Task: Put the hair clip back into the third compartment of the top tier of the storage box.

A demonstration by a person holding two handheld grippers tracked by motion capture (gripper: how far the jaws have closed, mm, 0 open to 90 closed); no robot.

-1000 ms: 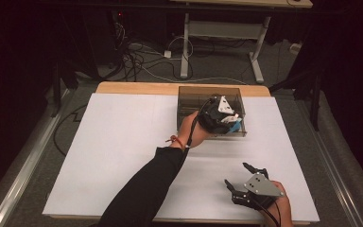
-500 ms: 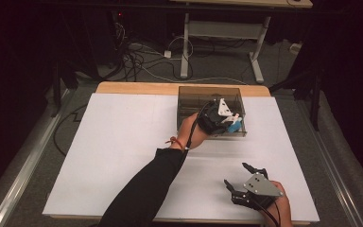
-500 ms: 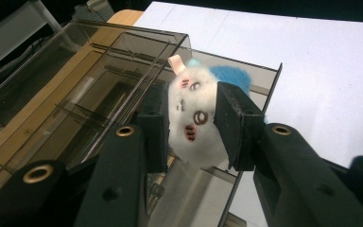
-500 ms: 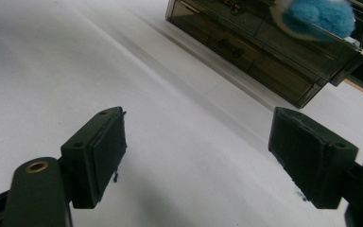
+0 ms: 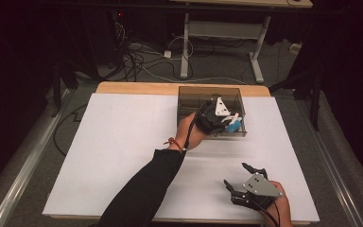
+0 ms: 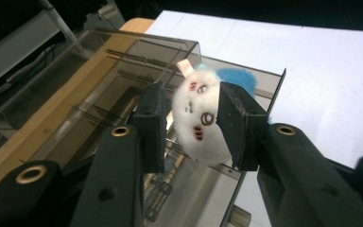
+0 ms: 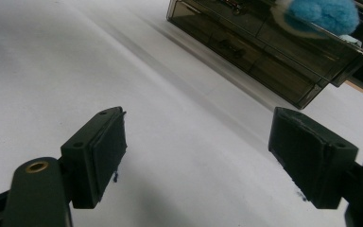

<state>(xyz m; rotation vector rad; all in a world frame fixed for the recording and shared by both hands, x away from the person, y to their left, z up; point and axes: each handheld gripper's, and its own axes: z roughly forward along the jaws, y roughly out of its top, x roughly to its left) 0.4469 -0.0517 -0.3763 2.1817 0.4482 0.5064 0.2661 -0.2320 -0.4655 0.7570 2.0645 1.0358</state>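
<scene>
High view: one white sheet (image 5: pixel 123 142) covers one wooden table (image 5: pixel 137 88), and one smoked clear box (image 5: pixel 189 97) stands at the sheet's far edge; this box serves as the landmark. Left of the box the sheet lies bare. One sleeved forearm (image 5: pixel 146 189) crosses the sheet from the near edge up to the box. It carries the left gripper (image 5: pixel 227 120), which hangs over the box's near right corner.

In the left gripper view, both pads press the sides of one white plush toy (image 6: pixel 199 113) with small red face marks, so the toy is clamped between the jaws just above the box's wall. The jaws have just closed hard and eased slightly, with the toy between them. One blue fluffy ball (image 6: pixel 236 78) sits directly behind the toy, at the box's rim; whether it is part of the toy I cannot tell.

Near and right of the box, the right gripper (image 5: pixel 242 176) rests low over the sheet in one hand; its jaws stand wide apart with nothing between them.

Beyond the box, a grey floor (image 5: pixel 123 75) holds a tangle of cables (image 5: pixel 142 59) and one pale metal frame (image 5: pixel 227 33); the room around is dark.
</scene>
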